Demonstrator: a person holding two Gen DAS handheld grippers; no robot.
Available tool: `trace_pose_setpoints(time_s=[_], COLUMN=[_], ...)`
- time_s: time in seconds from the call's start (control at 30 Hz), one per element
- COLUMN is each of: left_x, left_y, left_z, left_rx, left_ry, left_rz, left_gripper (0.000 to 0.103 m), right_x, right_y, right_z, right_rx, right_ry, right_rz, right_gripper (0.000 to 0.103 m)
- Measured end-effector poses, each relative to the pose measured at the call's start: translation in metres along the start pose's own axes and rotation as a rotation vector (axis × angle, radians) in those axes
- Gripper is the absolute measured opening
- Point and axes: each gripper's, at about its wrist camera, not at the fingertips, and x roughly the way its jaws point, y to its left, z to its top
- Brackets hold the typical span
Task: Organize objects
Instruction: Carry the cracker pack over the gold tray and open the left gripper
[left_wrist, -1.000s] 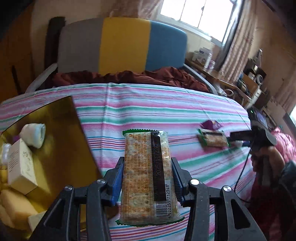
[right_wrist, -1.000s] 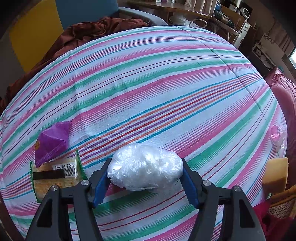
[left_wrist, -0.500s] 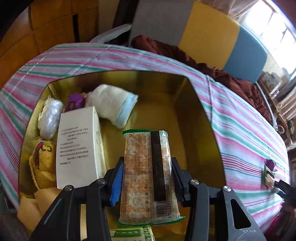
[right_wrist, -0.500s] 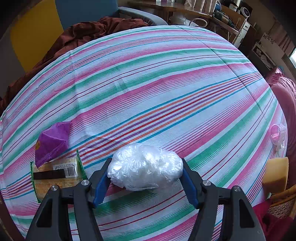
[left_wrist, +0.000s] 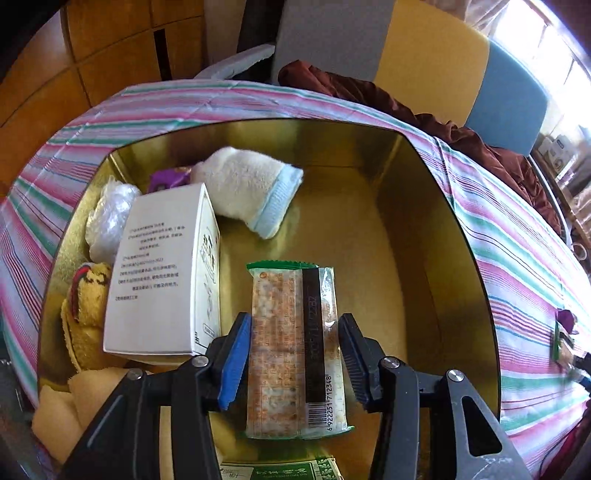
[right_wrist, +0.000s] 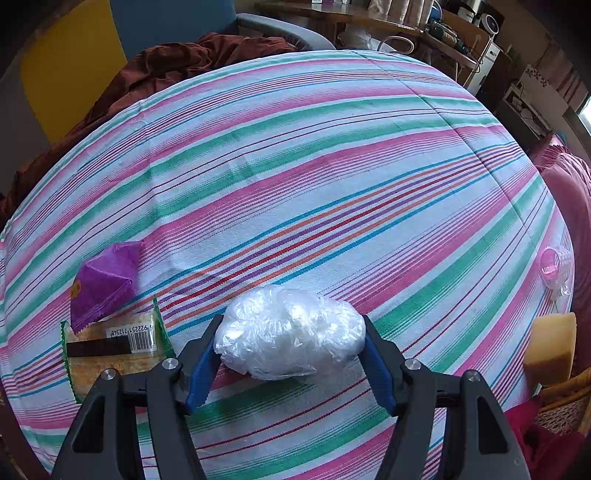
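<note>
Our left claw (left_wrist: 293, 363) grips the cracker packet (left_wrist: 295, 350) over the gold tin (left_wrist: 436, 206), bare floor toward 1 o'clock; right claw (right_wrist: 290, 356) pinches the plastic wad (right_wrist: 290, 338) on the striped worktop (right_wrist: 295, 166).

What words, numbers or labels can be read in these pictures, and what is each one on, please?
"6 922251 712348": barcode on the cracker packet in the left tool.
"922251712348": barcode on the cracker packet lying on the striped cloth.
White box: printed text, too small to read.
Green label at the picture's bottom edge: blurred.

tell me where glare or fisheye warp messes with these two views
Left wrist view: window blown out at top right, gold tin walls mirror-shiny, cracker pack sharp. Right wrist view: even light, striped cloth bulges into a dome, corners dark.
</note>
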Motion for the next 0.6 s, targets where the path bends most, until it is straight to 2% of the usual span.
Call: trace_pose_setpoints(time_s=[0.1,0.23,0.37,0.47,0.6], left_x=[-0.012,-0.051,-0.091,-0.110,-0.119], left_y=[0.000,-0.003,0.001,0.005,0.007], left_z=[-0.001,-0.009,-0.025,-0.037,-0.046], left_rx=[0.021,0.063,0.080,0.103,0.124], left_ry=[-0.037,-0.171,-0.292,-0.339,-0.362], left_rz=[0.005,0.011,0.007,0.006,0.008], left_gripper=[0.049,0.049,0.056,0.056,0.056], right_x=[0.001,0.000,-0.001,-0.003,-0.005], right_y=[0.001,0.000,-0.004,-0.007,-0.008], right_z=[0.004,0.003,0.005,0.004,0.003], right_rx=[0.000,0.004,0.010,0.012,0.007], right_ry=[0.000,0.000,-0.003,-0.008,-0.012], right_rz=[0.000,0.002,0.001,-0.007,-0.020], right_gripper=[0.070,0.069,0.066,0.065,0.065])
